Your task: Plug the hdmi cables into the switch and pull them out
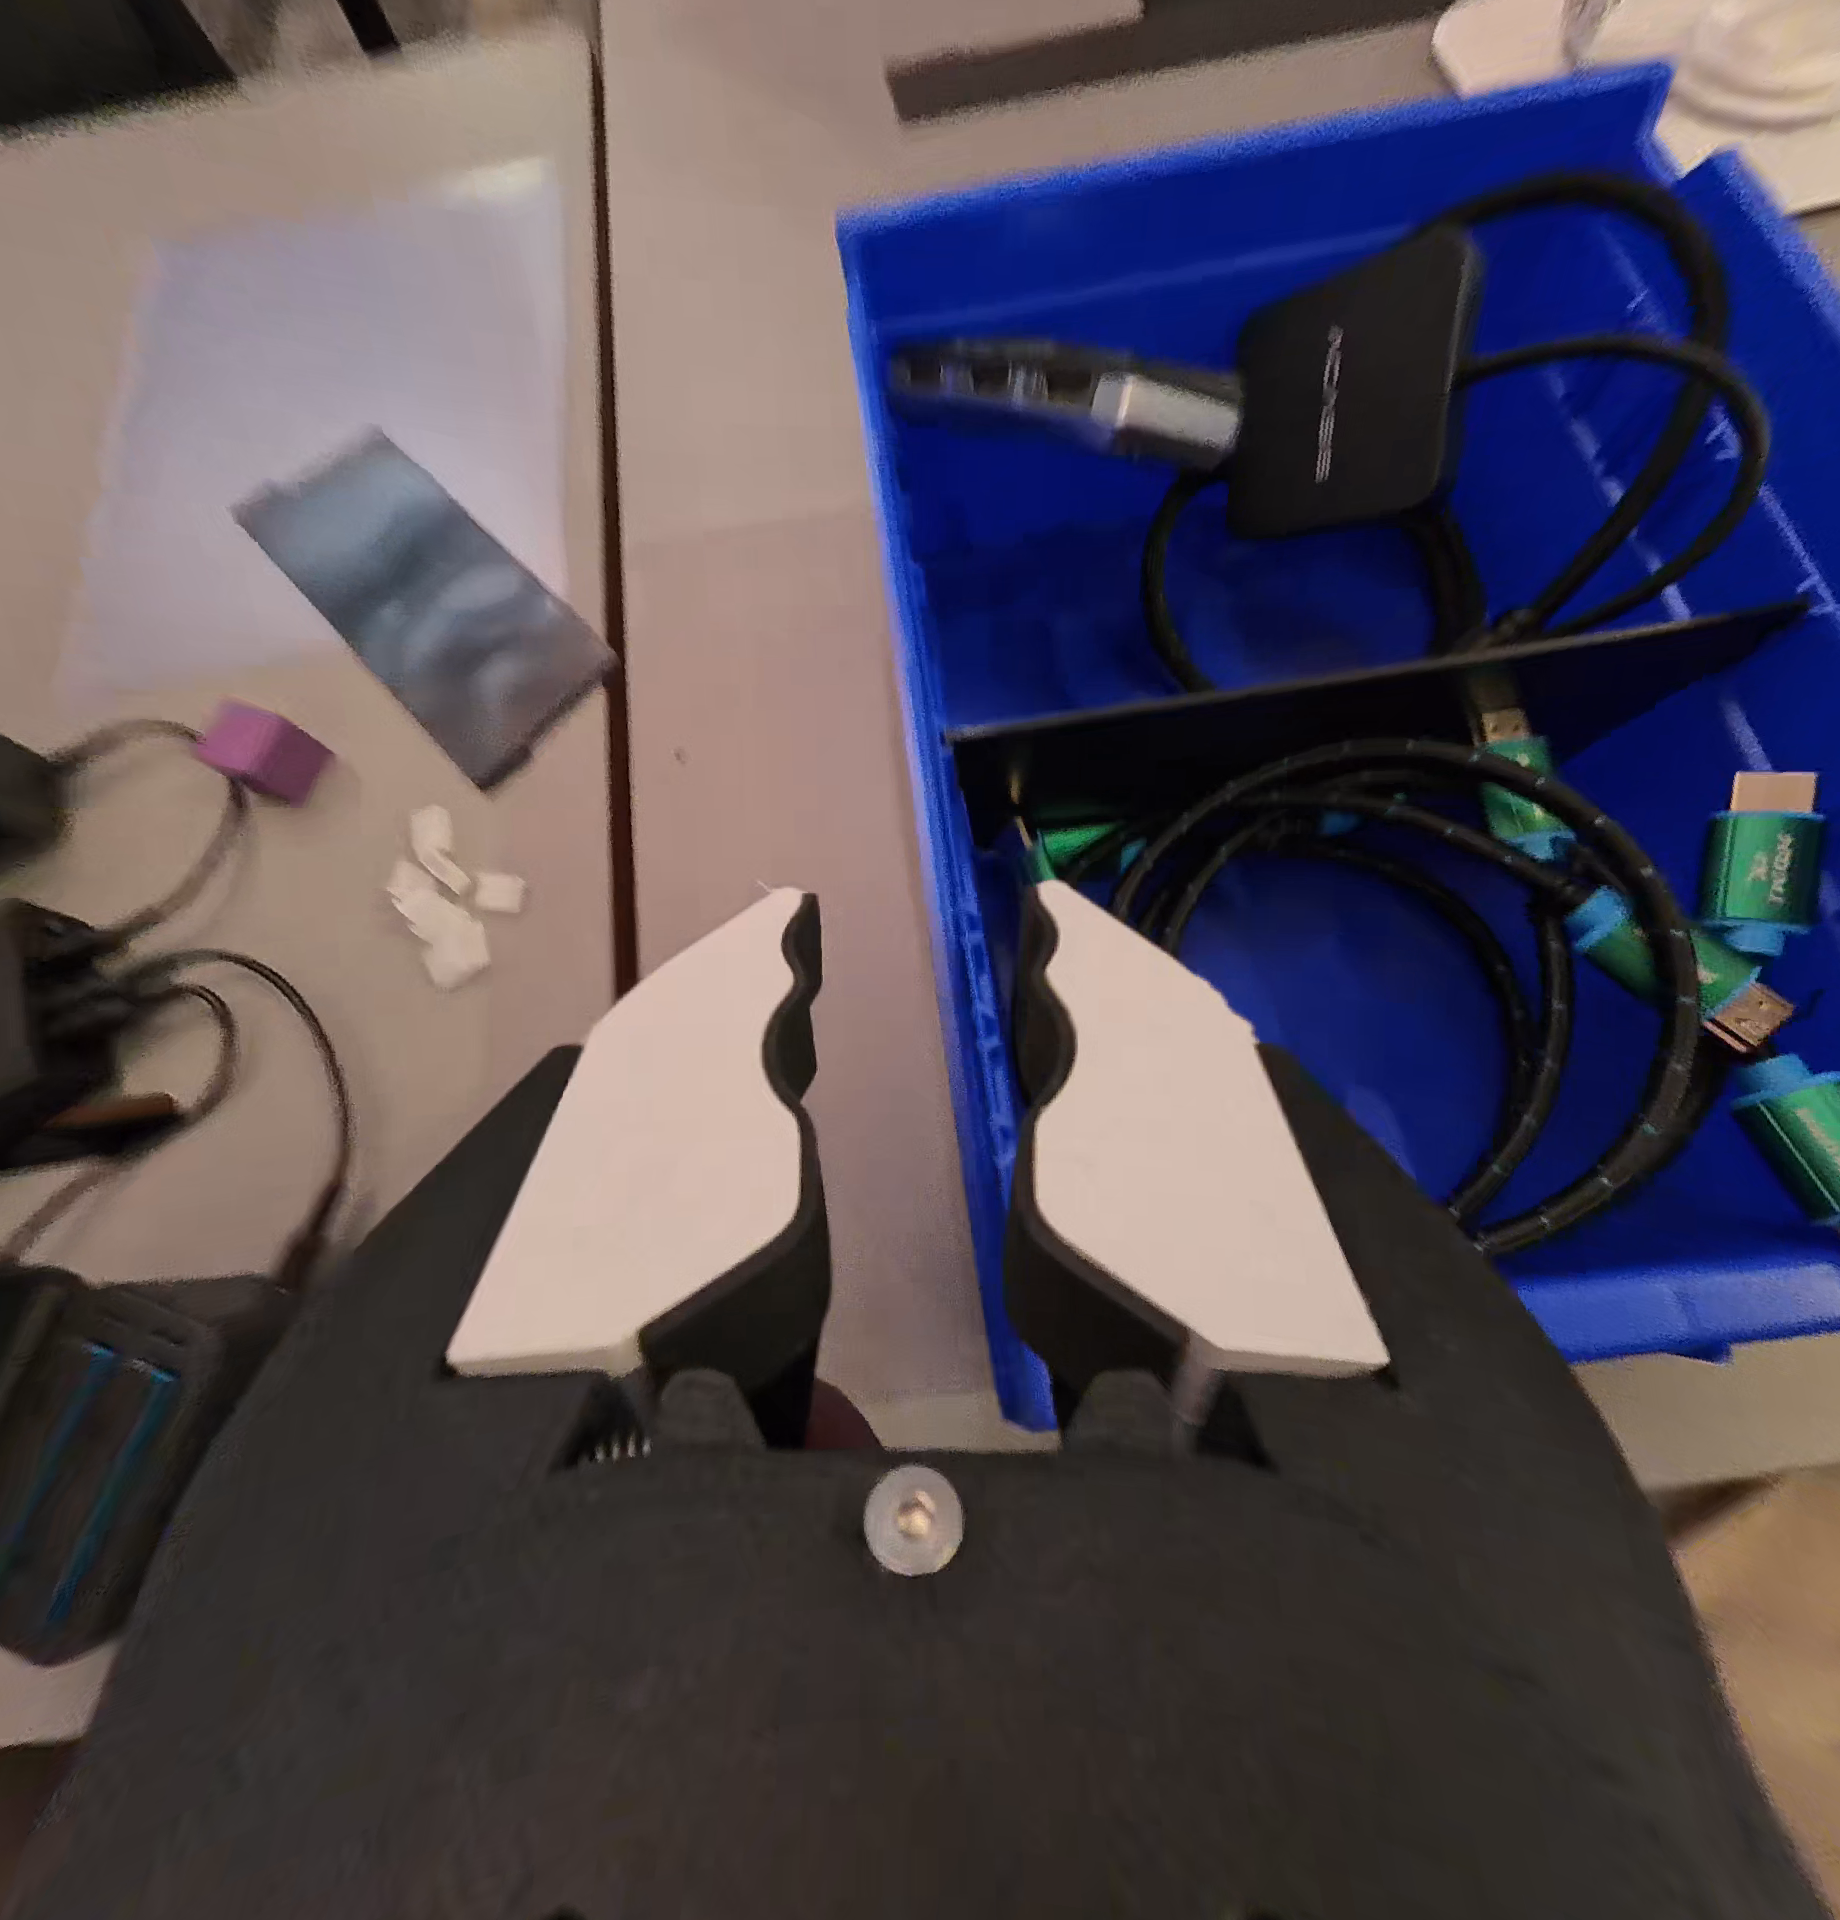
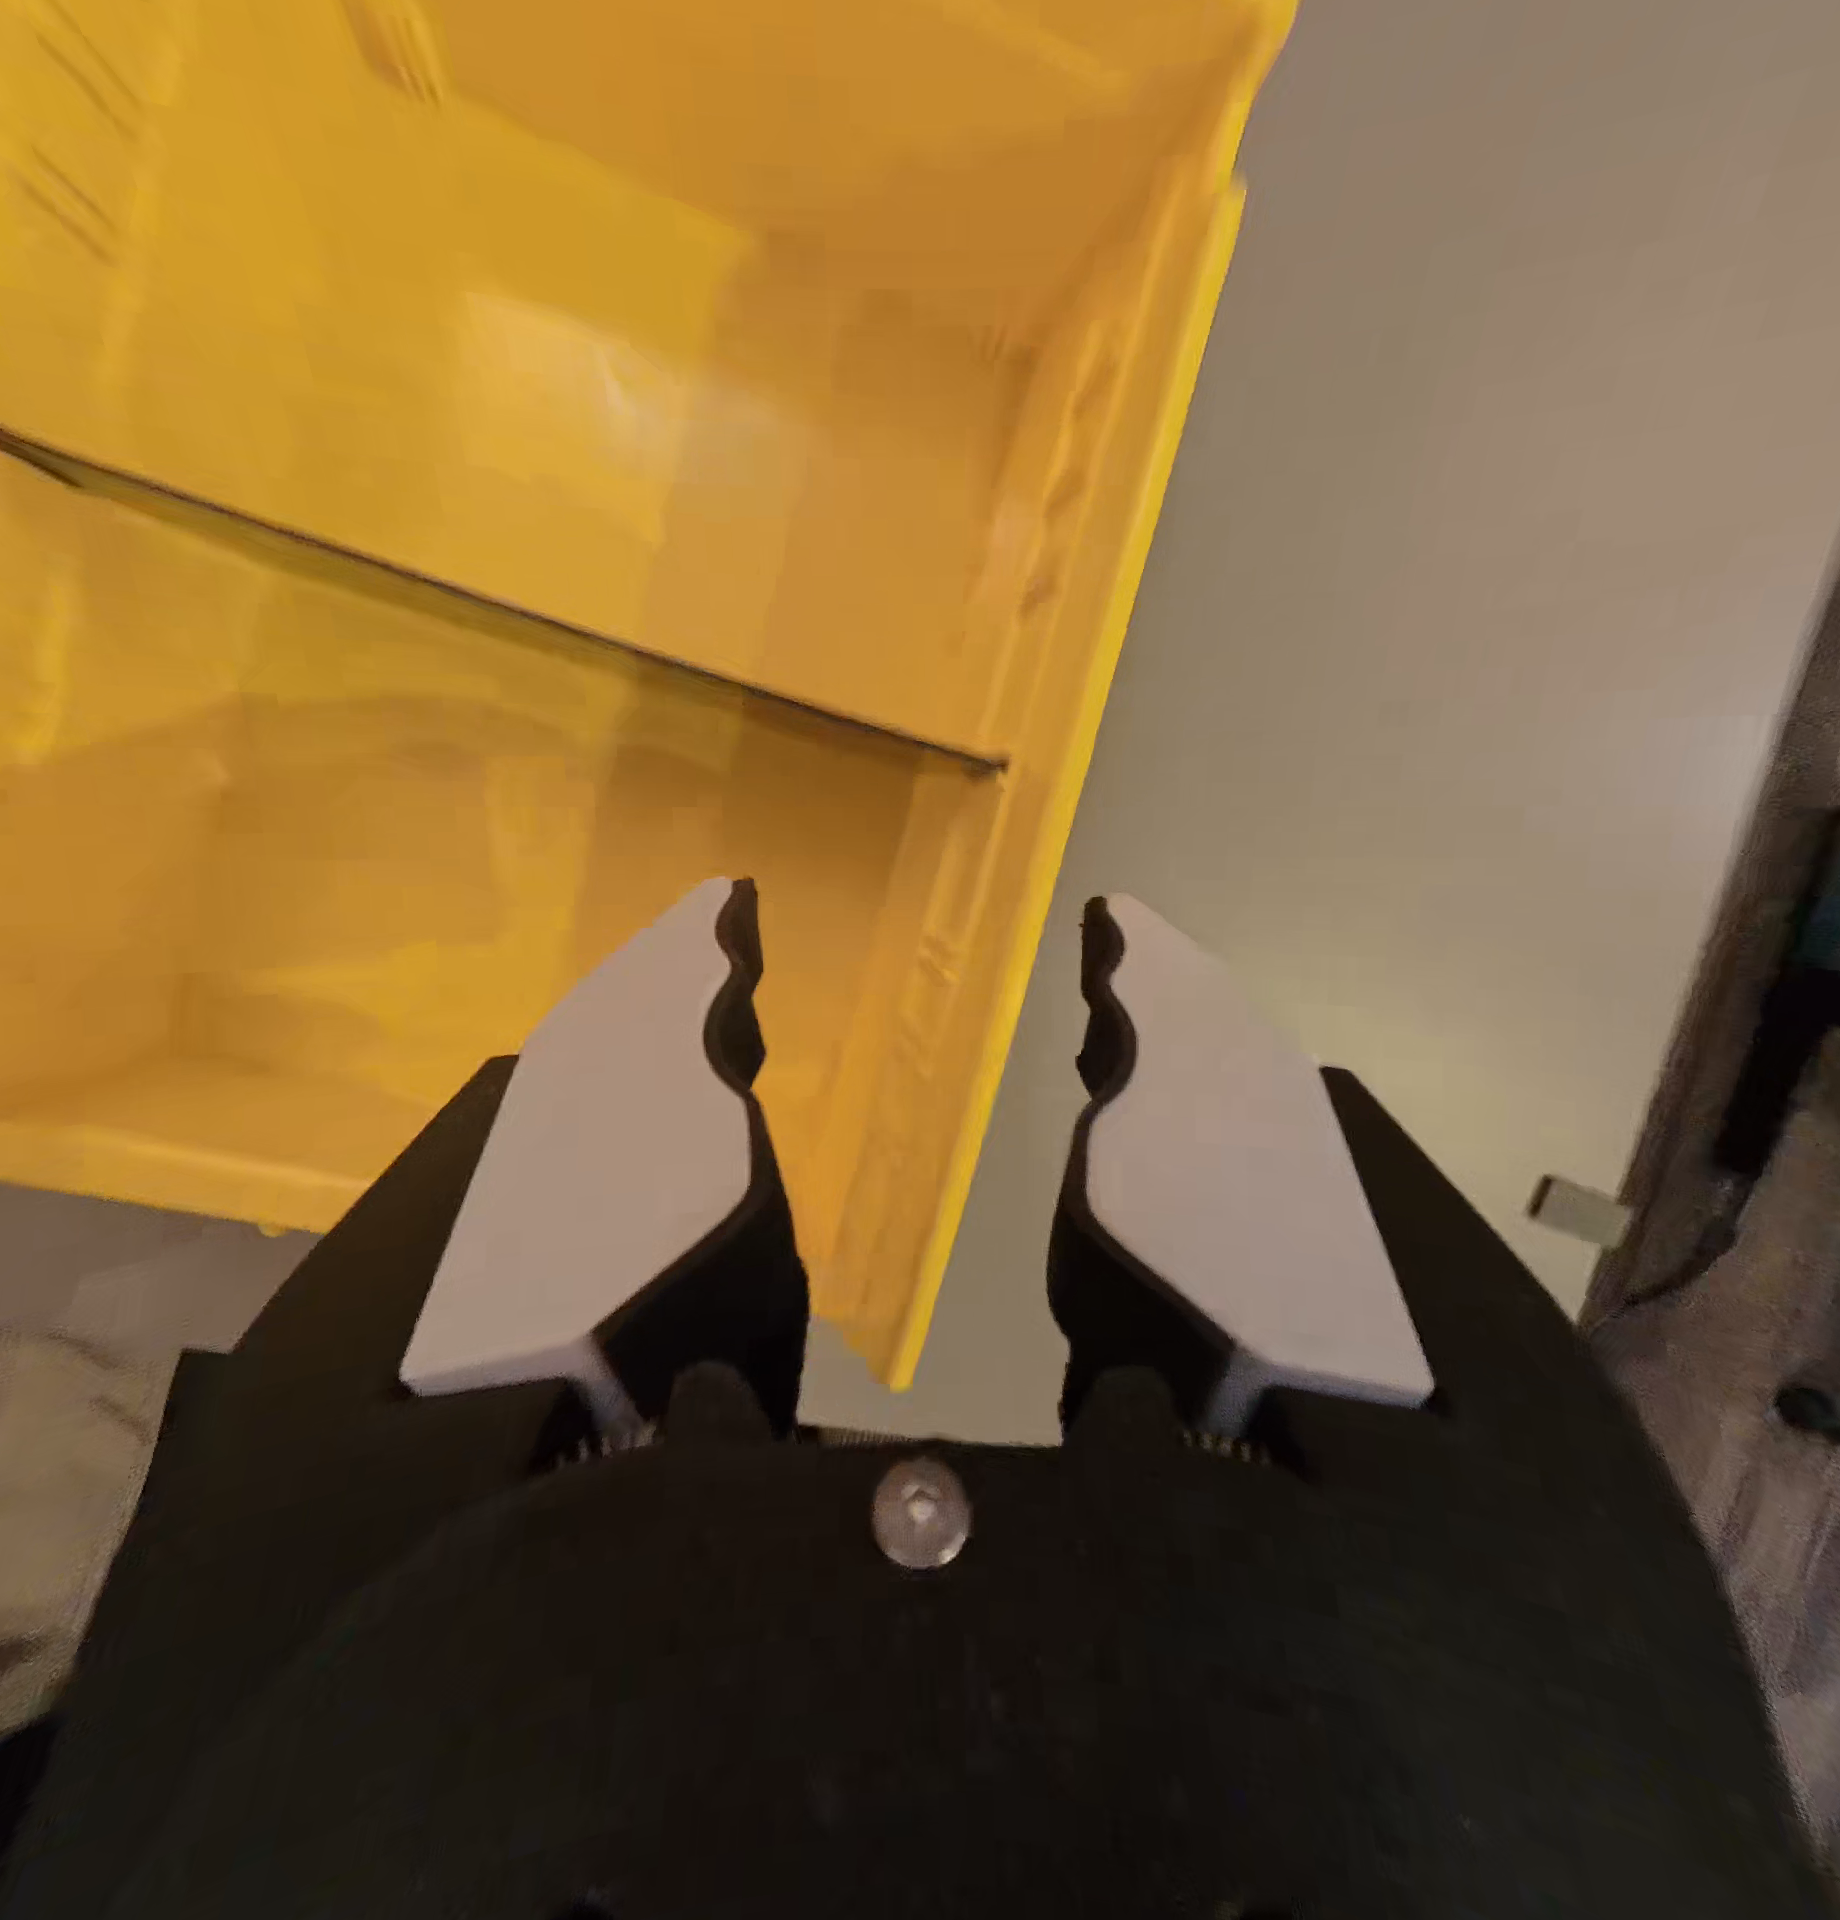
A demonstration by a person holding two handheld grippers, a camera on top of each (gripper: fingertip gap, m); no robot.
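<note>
Left gripper [image 1: 921,914] and right gripper [image 2: 921,904] were held parted, empty. HDMI cables [image 1: 1415,935] were coiled in the blue bin [image 1: 895,499], nearer than the switch [image 1: 1352,384]. Tangled loops could be dragged out together.

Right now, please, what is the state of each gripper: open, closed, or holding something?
Left gripper: open, holding nothing, above the blue bin's near wall.
Right gripper: open, holding nothing, over the yellow bin's side wall.

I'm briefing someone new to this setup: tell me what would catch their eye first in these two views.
In the left wrist view, a bright blue plastic bin fills the right side, its black divider separating a black square switch from coiled black cables with green metallic plugs. In the right wrist view, an empty yellow plastic bin takes up the upper left. Both the left gripper and the right gripper are open and hold nothing.
</note>
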